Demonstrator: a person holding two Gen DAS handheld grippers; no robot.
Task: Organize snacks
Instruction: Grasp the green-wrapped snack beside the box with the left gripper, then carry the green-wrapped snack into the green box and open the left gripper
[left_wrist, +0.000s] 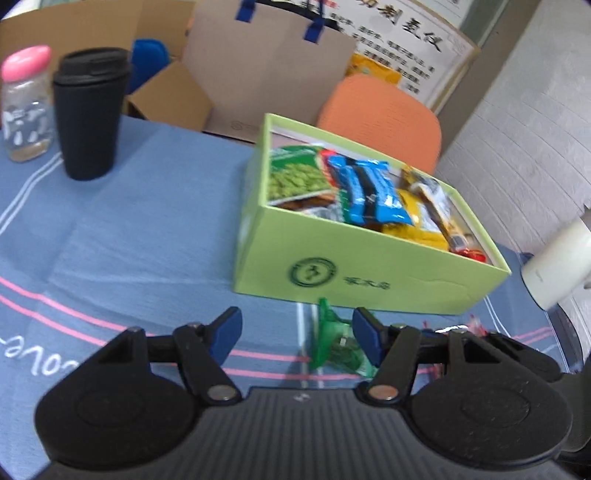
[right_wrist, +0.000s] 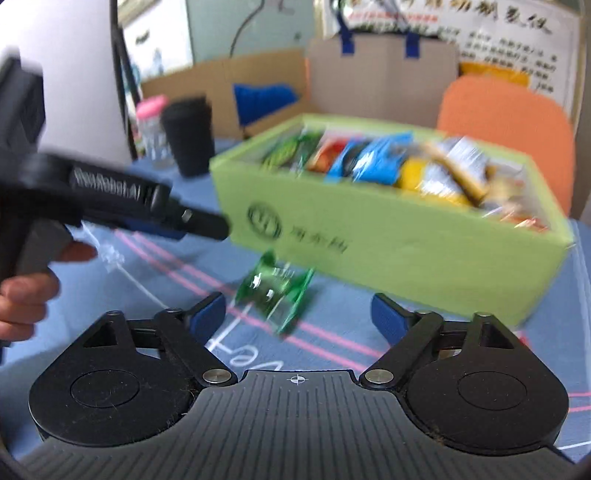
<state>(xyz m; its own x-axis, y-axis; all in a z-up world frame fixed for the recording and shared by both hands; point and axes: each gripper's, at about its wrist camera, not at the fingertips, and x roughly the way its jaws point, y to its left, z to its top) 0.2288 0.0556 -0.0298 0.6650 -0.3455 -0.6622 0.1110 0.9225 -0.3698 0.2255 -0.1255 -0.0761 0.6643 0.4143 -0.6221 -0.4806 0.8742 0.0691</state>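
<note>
A light green box (left_wrist: 369, 273) full of snack packets stands on the blue tablecloth; it also shows in the right wrist view (right_wrist: 406, 251). A small green snack packet (left_wrist: 336, 347) lies on the cloth in front of the box, and shows in the right wrist view (right_wrist: 275, 291). My left gripper (left_wrist: 295, 332) is open and empty, with the packet just ahead between its fingers. My right gripper (right_wrist: 299, 314) is open and empty, just short of the same packet. The left gripper's body (right_wrist: 110, 203) shows at the left of the right wrist view.
A black lidded cup (left_wrist: 90, 114) and a pink-capped glass jar (left_wrist: 26, 103) stand at the far left. Cardboard boxes, a paper bag (left_wrist: 269, 70) and an orange chair (left_wrist: 380, 122) are behind the table. A small red wrapper (left_wrist: 476, 326) lies to the right.
</note>
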